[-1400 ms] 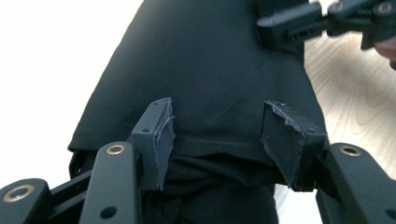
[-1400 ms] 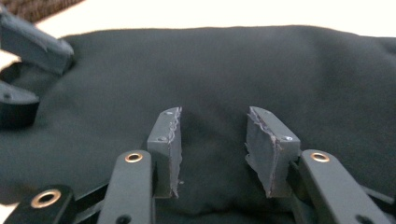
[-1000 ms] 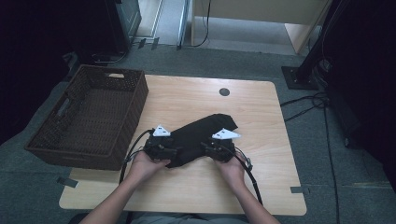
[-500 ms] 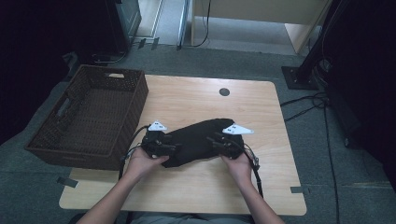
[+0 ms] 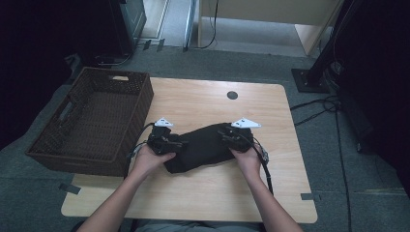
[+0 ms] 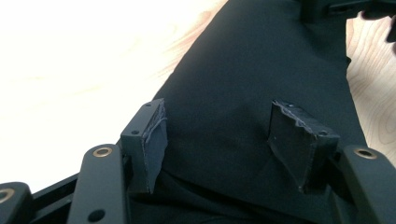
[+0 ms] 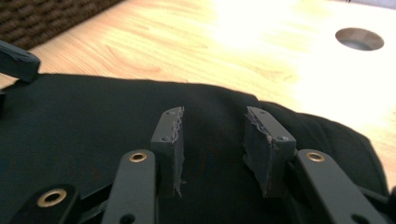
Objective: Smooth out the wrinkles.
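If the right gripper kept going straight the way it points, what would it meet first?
Probably the black cloth: the right gripper has its open jaws over it. Beyond lies bare table; whether the pads already touch the cloth is unclear.

bare table [image 5: 203, 193] near side, basket [image 5: 92, 121] blocking left

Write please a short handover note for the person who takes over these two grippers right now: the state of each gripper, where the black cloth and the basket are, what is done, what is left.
Left gripper: jaws open over the left end of the black cloth, cloth between the pads, not pinched; they have just been opening.
Right gripper: jaws open over the cloth's right end, no grip visible.
Cloth: a bunched, roughly folded bundle lying on the wooden table.
Wicker basket: left of the table, empty.
Done: cloth gathered into a bundle.
Left, probably: tidy the fold, then move it into the basket.
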A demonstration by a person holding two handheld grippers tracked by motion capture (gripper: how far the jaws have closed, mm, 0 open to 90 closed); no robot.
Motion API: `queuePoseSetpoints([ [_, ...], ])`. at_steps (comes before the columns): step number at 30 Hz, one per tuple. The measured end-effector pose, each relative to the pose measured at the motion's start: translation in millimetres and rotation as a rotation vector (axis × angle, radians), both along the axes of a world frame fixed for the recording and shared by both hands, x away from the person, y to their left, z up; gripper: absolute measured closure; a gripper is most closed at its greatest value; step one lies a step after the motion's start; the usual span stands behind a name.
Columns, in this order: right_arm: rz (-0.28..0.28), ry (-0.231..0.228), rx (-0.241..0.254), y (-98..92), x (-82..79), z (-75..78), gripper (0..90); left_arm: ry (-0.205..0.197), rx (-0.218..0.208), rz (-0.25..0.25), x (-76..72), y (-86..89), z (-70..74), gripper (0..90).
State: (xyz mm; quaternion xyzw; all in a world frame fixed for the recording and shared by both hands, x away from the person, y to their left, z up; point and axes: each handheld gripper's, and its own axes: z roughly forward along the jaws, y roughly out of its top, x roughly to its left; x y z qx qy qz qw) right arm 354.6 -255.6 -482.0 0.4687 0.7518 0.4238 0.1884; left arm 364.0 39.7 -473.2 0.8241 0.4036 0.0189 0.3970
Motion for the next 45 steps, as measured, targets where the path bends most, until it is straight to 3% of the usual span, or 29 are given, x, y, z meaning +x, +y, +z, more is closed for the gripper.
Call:
queuePoseSetpoints([
  [2,0.003,0.010,0.000,-0.2,1.0,-2.0,56.7,0.003,0.000,-0.005,-0.1,-0.1,-1.4,36.8],
  [4,0.026,0.047,0.005,-0.3,2.1,-8.1,50.2,-0.004,0.007,-0.009,-1.2,-0.2,-3.9,36.8],
  [6,0.039,0.053,-0.002,-0.3,0.7,-11.8,46.1,-0.005,0.028,-0.013,-3.2,-0.2,-8.0,36.2],
  [12,0.035,0.055,-0.014,-10.1,-5.1,-16.8,36.8,0.016,0.010,0.001,-6.5,4.7,-15.5,32.8],
  [17,0.039,0.055,-0.017,-10.1,-12.7,-24.6,34.8,0.014,0.015,-0.003,-7.2,3.5,-16.3,31.7],
  [21,0.033,0.056,-0.012,-9.8,-14.7,-25.8,35.0,0.009,0.011,-0.005,-7.6,3.4,-16.9,31.8],
  [24,0.009,0.065,-0.009,-7.2,-15.9,-17.0,40.0,0.010,0.006,-0.003,-7.9,3.5,-16.8,32.0],
  [27,0.031,0.057,0.020,-0.6,-21.5,-9.3,42.5,0.002,0.008,-0.002,-8.9,2.6,-15.7,32.9],
  [29,0.035,0.065,0.014,2.8,-22.8,-9.4,42.5,-0.005,0.008,-0.002,-9.2,0.5,-16.2,33.0],
  [32,0.048,0.058,-0.030,11.6,-26.7,-14.0,42.5,-0.010,0.007,-0.002,-8.2,-3.3,-17.8,33.3],
  [45,0.015,0.065,-0.008,3.3,-45.6,-20.5,42.3,-0.004,-0.012,-0.026,-5.0,-14.0,-19.5,34.0],
])
